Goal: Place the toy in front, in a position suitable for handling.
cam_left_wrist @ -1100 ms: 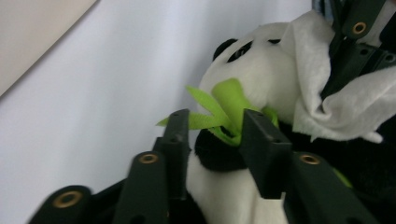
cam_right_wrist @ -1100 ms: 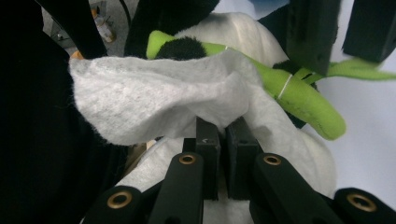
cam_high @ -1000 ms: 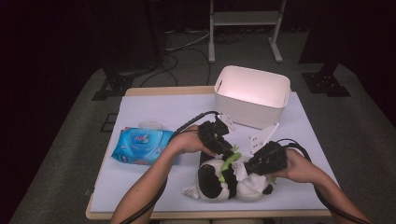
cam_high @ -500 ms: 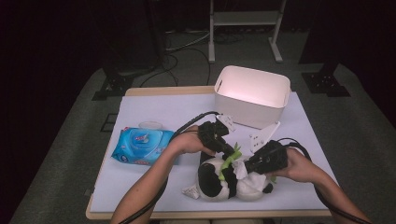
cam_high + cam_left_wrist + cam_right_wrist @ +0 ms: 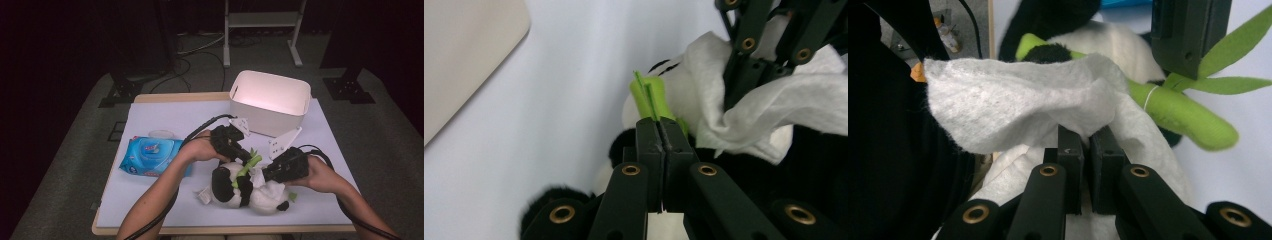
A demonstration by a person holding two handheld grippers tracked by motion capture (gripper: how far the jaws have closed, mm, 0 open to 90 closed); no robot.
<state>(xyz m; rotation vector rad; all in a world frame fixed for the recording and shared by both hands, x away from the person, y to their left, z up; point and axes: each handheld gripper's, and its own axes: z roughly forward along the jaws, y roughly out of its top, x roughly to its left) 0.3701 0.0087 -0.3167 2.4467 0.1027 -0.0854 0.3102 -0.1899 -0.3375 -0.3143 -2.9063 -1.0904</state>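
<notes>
While both sets of fingers are pressed together, each pinches something at the plush toy. Left gripper (image 5: 659,131): fingers clamped on the thin leaf tips of the bright green felt bamboo stalk (image 5: 650,97), having just finished closing on them. In the left gripper view the leaf edges stand up right out of the seam between the two black pads. Right gripper (image 5: 1084,137): fingers clamped on a white non-woven wet wipe (image 5: 1018,102), which bunches above the pads and drapes over the toy's white belly.

In the right gripper view the wipe lies against the near end of the green stalk (image 5: 1178,112), and the left gripper's black body hangs over the stalk's leaves at upper right.

High view: black-and-white plush panda (image 5: 245,192) lies on its side on the white-covered bench (image 5: 165,115), near the front edge, between the two hands. Left gripper (image 5: 246,156) reaches in from upper left, right gripper (image 5: 264,174) from the right; the stalk (image 5: 247,167) runs diagonally between them.

Blue soft pack of wet wipes (image 5: 150,156) sits left of the toy, well apart. White rectangular plastic bin (image 5: 270,102) stands at the back right of the bench, open side up.
</notes>
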